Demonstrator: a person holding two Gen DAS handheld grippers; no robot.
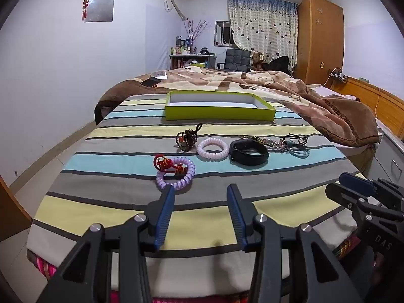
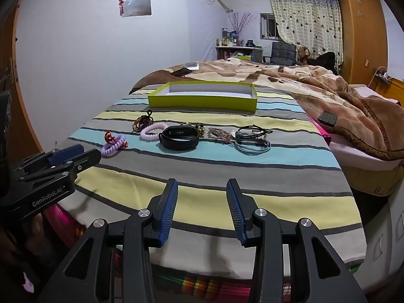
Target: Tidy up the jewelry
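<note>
Landmark: green tray (image 1: 219,113), open and showing only its white floor, lying on the striped bedspread (image 1: 113,197).

Jewelry, all outside the tray, on the near side of it:
- beaded bracelet (image 1: 186,139), dark, nearest the tray's left end.
- pale pink coil band (image 1: 212,149), just right of the beads.
- black wristband (image 1: 248,151), touching or almost touching the pink coil.
- lilac coil band (image 1: 176,174) with a red knotted cord (image 1: 162,162) lying on it, farthest from the tray on the left.
- teal cord loops (image 2: 252,144) and a pinkish chain (image 2: 219,133), near the tray's right end.

Tools: left gripper (image 1: 200,197), fingers spread apart, nothing between them, its left tip just short of the lilac coil. Right gripper (image 2: 202,192), fingers likewise apart and empty, well short of the row.

Step, as judged: the start, first pick not yet made. Likely next move: left gripper advances around the lilac coil, closes, carries it to the tray; the loose cord may slip off.

View differences: the right wrist view separates the chain and teal loops, and shows a dark phone (image 2: 327,118) on the brown blanket (image 2: 353,101) right of the tray; the left wrist view shows the lilac coil close at its fingertip.
</note>
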